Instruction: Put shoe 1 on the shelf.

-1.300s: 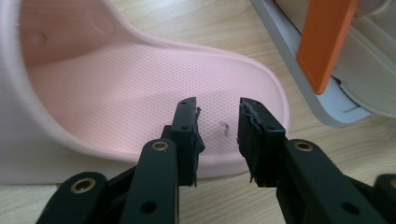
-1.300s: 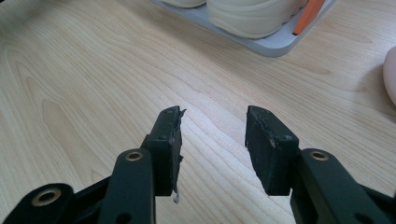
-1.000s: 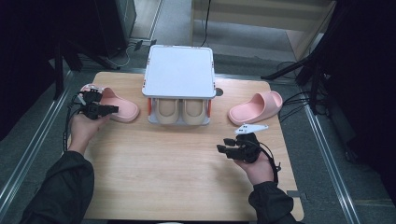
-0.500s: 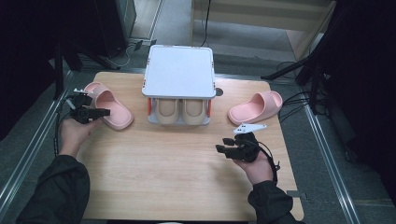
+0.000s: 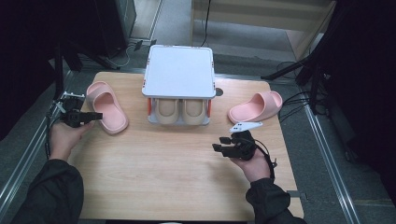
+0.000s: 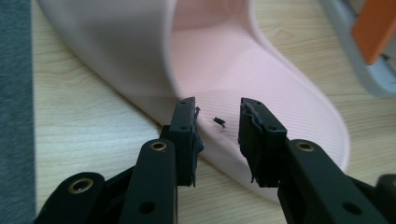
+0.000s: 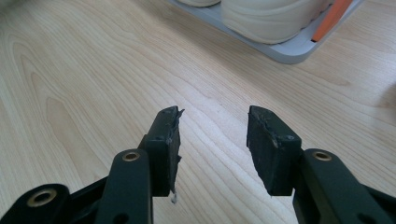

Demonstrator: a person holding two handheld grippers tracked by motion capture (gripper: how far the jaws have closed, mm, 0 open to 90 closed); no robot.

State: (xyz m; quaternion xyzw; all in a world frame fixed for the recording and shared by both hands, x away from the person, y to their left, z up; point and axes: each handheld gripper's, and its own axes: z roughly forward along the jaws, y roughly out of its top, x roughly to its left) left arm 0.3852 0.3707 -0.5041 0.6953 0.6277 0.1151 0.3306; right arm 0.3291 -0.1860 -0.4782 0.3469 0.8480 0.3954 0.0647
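A: Right, left tool (image 5: 95,115) first?
B: Spread, jaws apart at the near edge of the left pink slipper (image 5: 106,106), nothing pinched. Seen along the jaws, straddling the slipper's rim at the heel end.
A: And that slipper?
B: Flat on the counter (image 5: 154,172), left of the white rack (image 5: 179,72), just beside it. Inside the rack, two beige slippers (image 5: 180,110) side by side.
A: Right tool (image 5: 223,143)?
B: Spread too, empty, hovering over bare wood in front of the rack.
A: Other pink slipper (image 5: 257,105)?
B: Right of the rack, well apart from either tool.
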